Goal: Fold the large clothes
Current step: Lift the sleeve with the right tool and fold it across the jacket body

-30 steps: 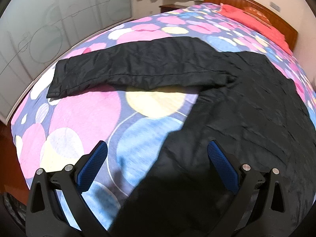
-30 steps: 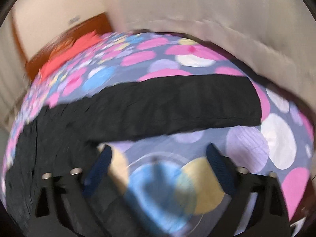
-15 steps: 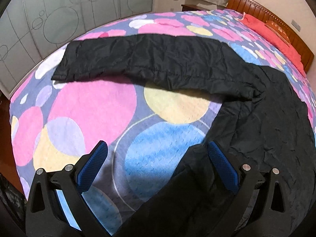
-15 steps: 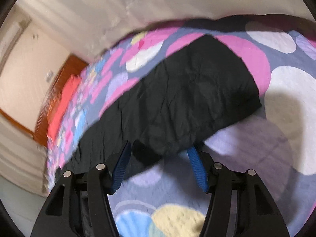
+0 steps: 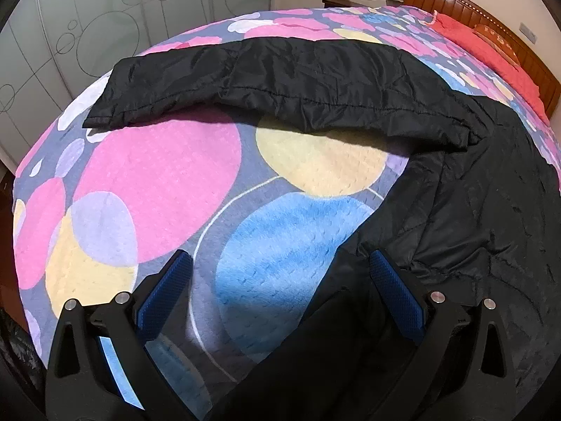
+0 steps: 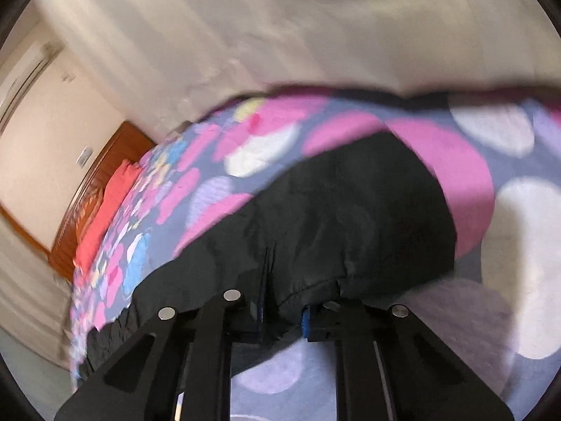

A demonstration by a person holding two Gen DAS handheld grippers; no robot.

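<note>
Black padded jacket (image 5: 473,217) was seen spread across a bed (image 5: 150,182) covered by a quilt printed with pink, blue, yellow and lilac circles. One sleeve (image 5: 280,84) was stretched out flat across the quilt toward the far edge near a frosted wardrobe door (image 5: 87,24), while the body of the garment lay to the right, its lower edge running down between the fingers of the left claw (image 5: 278,280). That claw was held wide apart, with blue pads (image 5: 394,287) touching nothing. In the right wrist view, blurred by motion, the right claw (image 6: 282,315) was clenched on a bunched fold at the edge of the other sleeve (image 6: 350,217), its jaws having just been closing with the fabric pinched between them. A red pillow (image 5: 484,42) and a wooden headboard (image 5: 455,3) were seen at the far end of the bed.
</note>
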